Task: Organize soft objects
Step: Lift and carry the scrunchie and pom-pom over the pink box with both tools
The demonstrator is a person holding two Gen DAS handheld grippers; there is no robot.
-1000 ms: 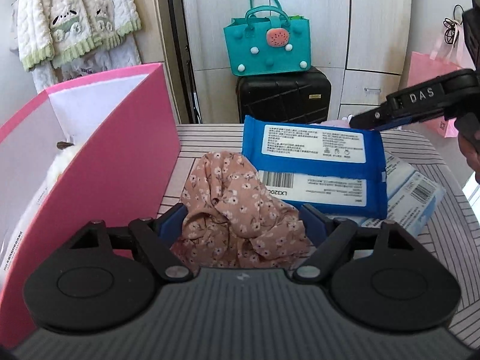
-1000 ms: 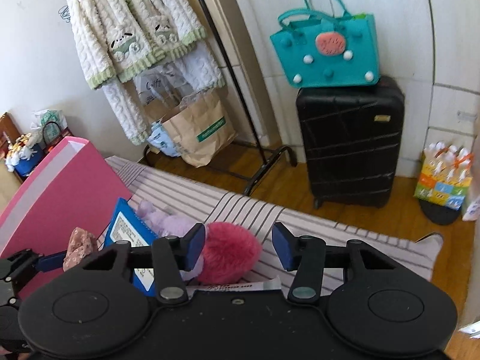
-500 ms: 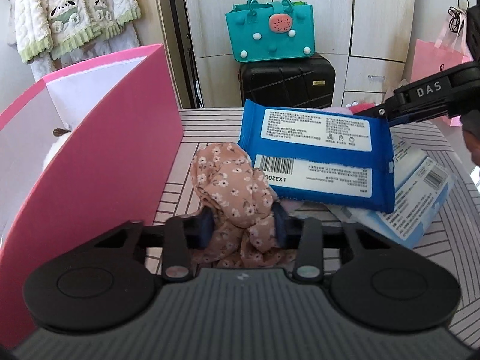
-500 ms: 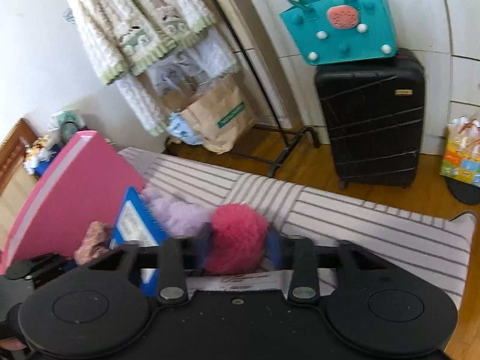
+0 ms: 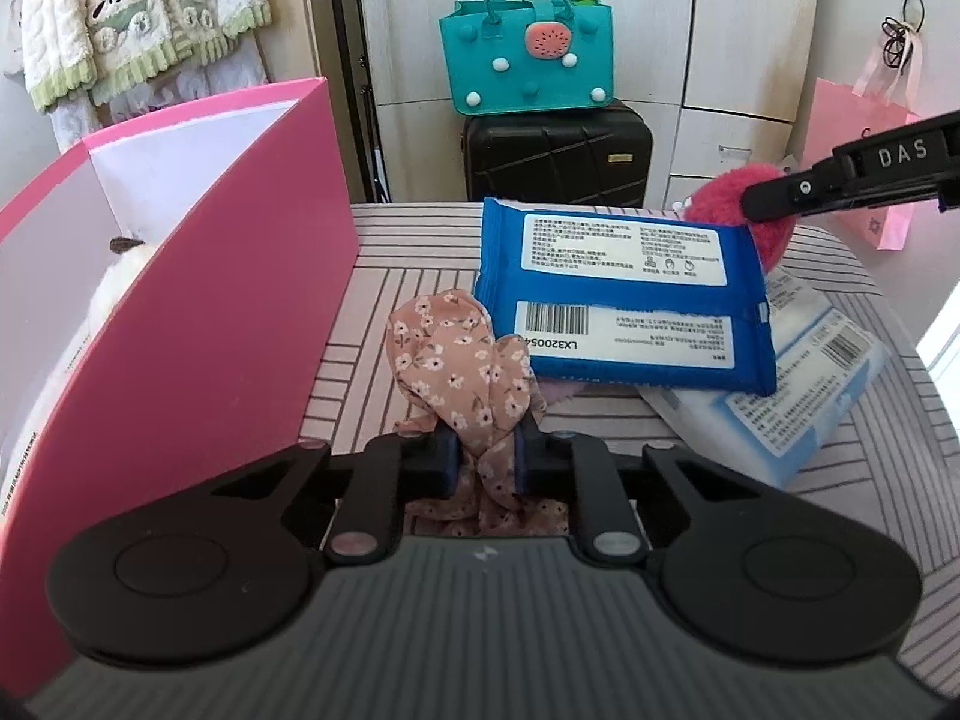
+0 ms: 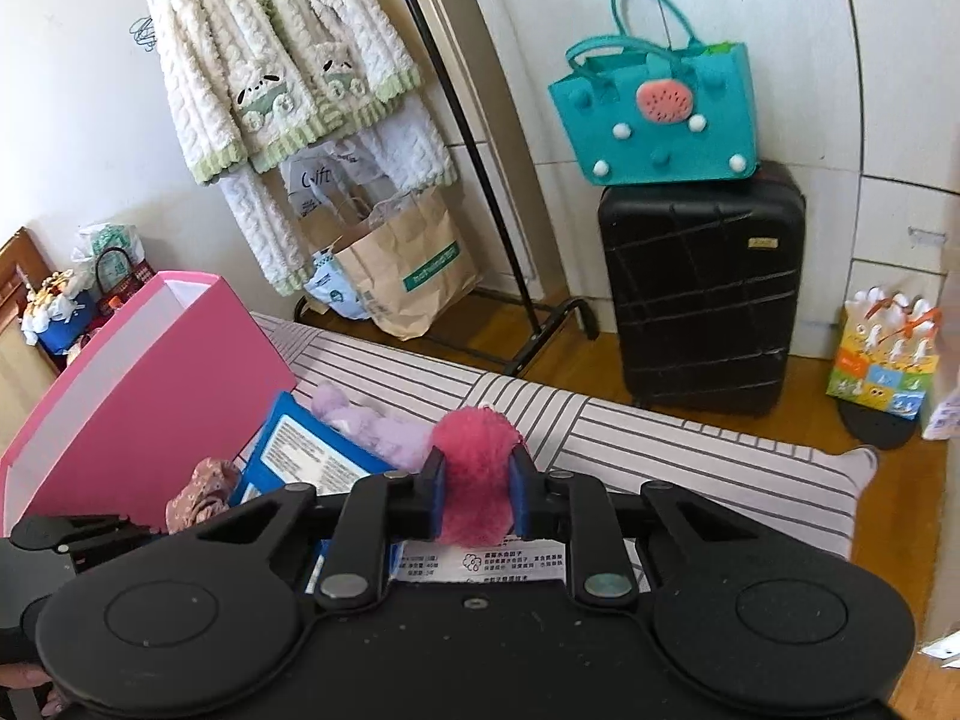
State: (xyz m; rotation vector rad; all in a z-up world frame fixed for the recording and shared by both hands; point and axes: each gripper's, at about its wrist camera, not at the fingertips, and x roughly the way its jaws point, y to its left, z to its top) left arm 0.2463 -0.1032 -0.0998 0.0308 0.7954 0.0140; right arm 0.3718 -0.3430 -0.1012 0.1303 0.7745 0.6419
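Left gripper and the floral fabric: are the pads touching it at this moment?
Touching. The left wrist view shows the left gripper with both blue pads pinching the floral fabric, bunched between them.

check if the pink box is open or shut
Open. The pink box has no lid on top; its white inner walls show, and something white and fluffy sits inside.
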